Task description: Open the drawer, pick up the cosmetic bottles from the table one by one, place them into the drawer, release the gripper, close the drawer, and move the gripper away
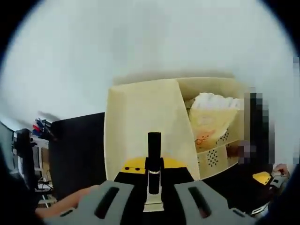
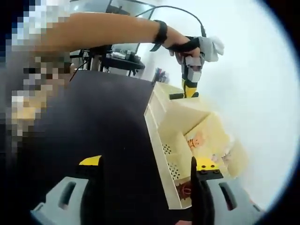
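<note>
My left gripper (image 1: pixel 153 177) is shut on a slim cosmetic bottle (image 1: pixel 153 161) with a black cap and a pale body, standing upright between the jaws. Right behind it rises the cream drawer unit (image 1: pixel 140 122). In the right gripper view, a hand holds that left gripper (image 2: pixel 188 89) above the unit's top (image 2: pixel 180 110), with the dark bottle (image 2: pixel 176 96) sticking out to the left. My right gripper (image 2: pixel 145 190) is open with nothing between its black fingers (image 2: pixel 92 187). It hangs over the black table (image 2: pixel 108 122) in front of the unit.
An open compartment of the unit holds a pale bag with a cartoon print (image 1: pixel 211 117). Below it are perforated drawer fronts (image 2: pixel 169 159). Beyond the table stand a desk with monitors (image 2: pixel 117 51) and a cup of pens (image 1: pixel 40 126). A white wall (image 1: pixel 150 42) is behind.
</note>
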Tool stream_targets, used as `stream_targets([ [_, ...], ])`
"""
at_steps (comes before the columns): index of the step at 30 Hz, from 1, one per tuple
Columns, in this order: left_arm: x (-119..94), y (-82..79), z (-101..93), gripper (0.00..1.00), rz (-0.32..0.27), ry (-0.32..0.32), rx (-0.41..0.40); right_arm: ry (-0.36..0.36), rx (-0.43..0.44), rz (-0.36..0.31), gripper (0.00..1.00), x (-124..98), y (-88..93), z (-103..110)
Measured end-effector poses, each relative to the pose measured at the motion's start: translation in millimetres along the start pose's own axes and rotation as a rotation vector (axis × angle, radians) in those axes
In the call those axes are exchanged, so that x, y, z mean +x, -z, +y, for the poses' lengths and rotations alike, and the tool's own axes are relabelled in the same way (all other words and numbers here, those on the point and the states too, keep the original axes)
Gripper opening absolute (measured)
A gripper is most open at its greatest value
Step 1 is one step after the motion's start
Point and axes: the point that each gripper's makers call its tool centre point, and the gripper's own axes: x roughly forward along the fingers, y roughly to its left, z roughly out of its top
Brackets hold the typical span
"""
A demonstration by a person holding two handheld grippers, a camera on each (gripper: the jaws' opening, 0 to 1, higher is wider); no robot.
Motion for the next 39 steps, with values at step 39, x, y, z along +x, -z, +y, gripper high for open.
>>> stream_targets([
  [39,21.3,2.8,2.9,0.07,-0.016,-0.038,-0.024,-0.02,-0.029,0.046,0.69,8.8,8.0,5.2],
])
